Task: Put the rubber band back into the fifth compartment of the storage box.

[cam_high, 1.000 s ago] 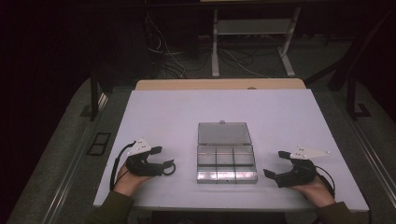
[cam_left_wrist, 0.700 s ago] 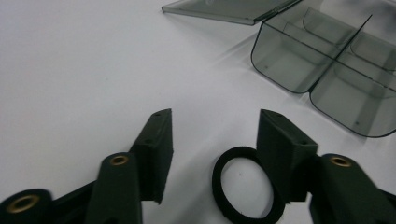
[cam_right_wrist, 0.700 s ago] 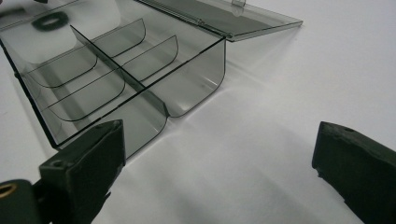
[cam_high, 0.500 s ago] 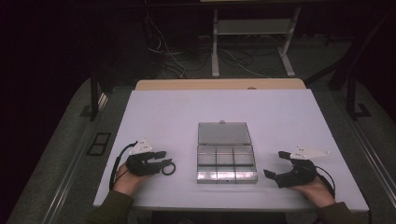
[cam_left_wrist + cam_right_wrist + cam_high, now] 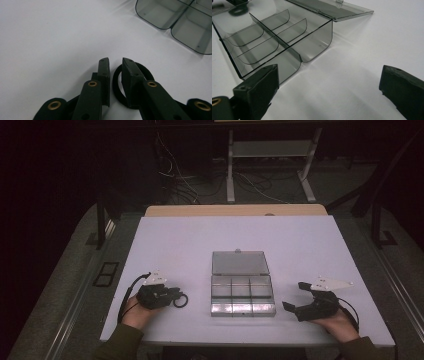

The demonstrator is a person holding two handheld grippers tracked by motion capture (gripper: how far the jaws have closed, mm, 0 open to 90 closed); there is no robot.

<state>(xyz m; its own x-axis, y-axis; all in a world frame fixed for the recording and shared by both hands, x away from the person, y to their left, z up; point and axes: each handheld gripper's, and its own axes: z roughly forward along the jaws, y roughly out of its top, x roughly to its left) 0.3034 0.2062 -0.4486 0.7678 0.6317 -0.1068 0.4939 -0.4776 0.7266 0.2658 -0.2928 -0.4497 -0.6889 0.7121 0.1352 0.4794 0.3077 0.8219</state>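
Note:
A small black ring lies on the white table left of a clear compartment box whose lid lies open toward the far side. My left gripper rests at the ring. In the left gripper view its jaws have just been closing on the ring: the ring's near wall sits in the narrow gap between them, with one jaw inside the loop and one outside, at my left gripper. My right gripper stands open right of the box, nothing between its jaws. The box looks empty.
A wooden surface borders the table's far edge. Behind it are a metal stand and loose cables on the dark floor. The person's hands and sleeves come in at the table's near edge.
The left gripper's jaws have drawn together around the ring's wall. Neither hand has shifted, and the right gripper stays open.

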